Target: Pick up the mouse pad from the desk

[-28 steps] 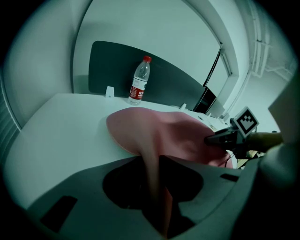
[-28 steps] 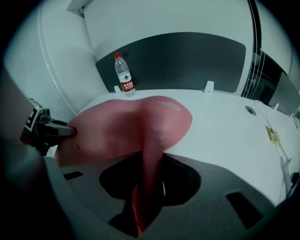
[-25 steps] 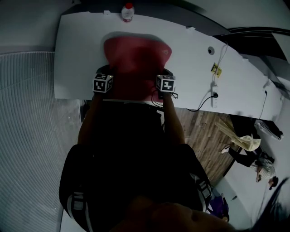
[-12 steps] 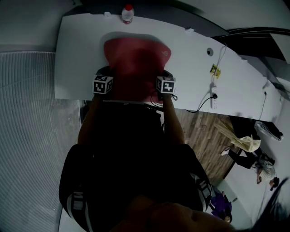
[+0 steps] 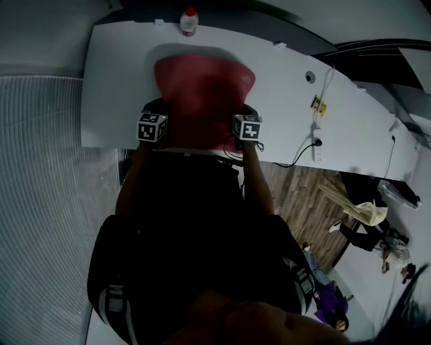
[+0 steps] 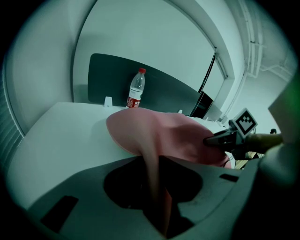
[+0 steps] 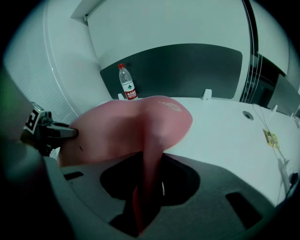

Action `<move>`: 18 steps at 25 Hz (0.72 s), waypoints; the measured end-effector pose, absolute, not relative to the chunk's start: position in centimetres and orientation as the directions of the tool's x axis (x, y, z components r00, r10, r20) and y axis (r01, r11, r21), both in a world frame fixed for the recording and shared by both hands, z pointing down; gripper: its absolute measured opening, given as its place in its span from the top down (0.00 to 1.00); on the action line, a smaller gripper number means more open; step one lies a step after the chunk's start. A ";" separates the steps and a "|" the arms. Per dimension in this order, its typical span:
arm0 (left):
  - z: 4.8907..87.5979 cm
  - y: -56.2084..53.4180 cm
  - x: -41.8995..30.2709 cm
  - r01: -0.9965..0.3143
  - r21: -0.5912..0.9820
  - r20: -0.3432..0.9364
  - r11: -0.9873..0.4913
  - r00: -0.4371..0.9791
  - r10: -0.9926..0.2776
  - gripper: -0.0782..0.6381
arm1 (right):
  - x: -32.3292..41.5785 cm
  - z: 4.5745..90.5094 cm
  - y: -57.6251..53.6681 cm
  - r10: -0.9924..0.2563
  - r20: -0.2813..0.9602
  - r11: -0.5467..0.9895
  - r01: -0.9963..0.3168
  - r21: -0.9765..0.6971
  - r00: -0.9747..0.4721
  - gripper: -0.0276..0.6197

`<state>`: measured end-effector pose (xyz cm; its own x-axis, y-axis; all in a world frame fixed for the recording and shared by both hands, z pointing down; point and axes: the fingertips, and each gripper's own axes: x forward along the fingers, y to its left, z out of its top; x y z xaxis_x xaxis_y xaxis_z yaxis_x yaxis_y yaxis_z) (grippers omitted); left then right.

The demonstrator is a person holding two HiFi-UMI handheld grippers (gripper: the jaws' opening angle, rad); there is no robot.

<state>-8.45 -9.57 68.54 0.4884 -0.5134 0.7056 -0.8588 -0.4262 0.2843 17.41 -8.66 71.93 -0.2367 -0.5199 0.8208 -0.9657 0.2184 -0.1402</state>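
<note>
Mouse pad (image 5: pixel 202 87): red, soft, spread over the middle of the white desk (image 5: pixel 114 81). Its near edge is up off the surface. It sags between two grip points and bulges towards the far side. A shadow lies under its far rim in the head view, so I judge most of it is airborne. I cannot tell whether the far rim touches the desk.

Left gripper (image 6: pixel 157 187): jaws pinched on the pad's near-left corner, and a fold of the pad runs straight down between them. They have just closed a shade further on it. Right gripper (image 7: pixel 145 187): jaws likewise clamped on a fold at the near-right corner. Each gripper view shows the other tool biting the opposite side of the pad, so this is a two-point hold.

Change over the last second: very little. In the head view both marker cubes sit at the same spots on the near desk edge, and the pad's outline is about the same. The only real difference is the firmer left pinch. My reading is that the grasp is settled and the lift is barely begun. The next step is a level raise of both hands together.

Surroundings: a water bottle (image 5: pixel 189 18) stands upright at the desk's far edge, just beyond the pad and apart from it. A cable and power strip (image 5: pixel 316 138) lie well to the right. The risk is the floppy far rim swinging into the bottle if I push forward while lifting.
</note>
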 end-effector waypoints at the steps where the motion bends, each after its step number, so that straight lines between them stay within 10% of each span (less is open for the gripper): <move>1: 68.4 -9.6 -8.5 -0.859 0.283 0.704 -0.426 0.488 -0.516 0.76 | 17.4 71.7 -8.8 -0.525 0.817 0.222 -0.966 -0.137 -0.236 0.82; 18: 64.6 -10.9 -7.4 -0.854 0.258 0.638 -0.452 0.502 -0.584 0.77 | 18.2 68.1 -10.3 -0.605 0.760 0.212 -0.968 -0.137 -0.240 0.83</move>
<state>-7.40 -10.94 64.64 0.5018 -0.5839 0.6382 -0.8539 -0.4520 0.2579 18.20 -10.30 68.07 -0.2397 -0.6047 0.7595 -0.9677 0.2119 -0.1366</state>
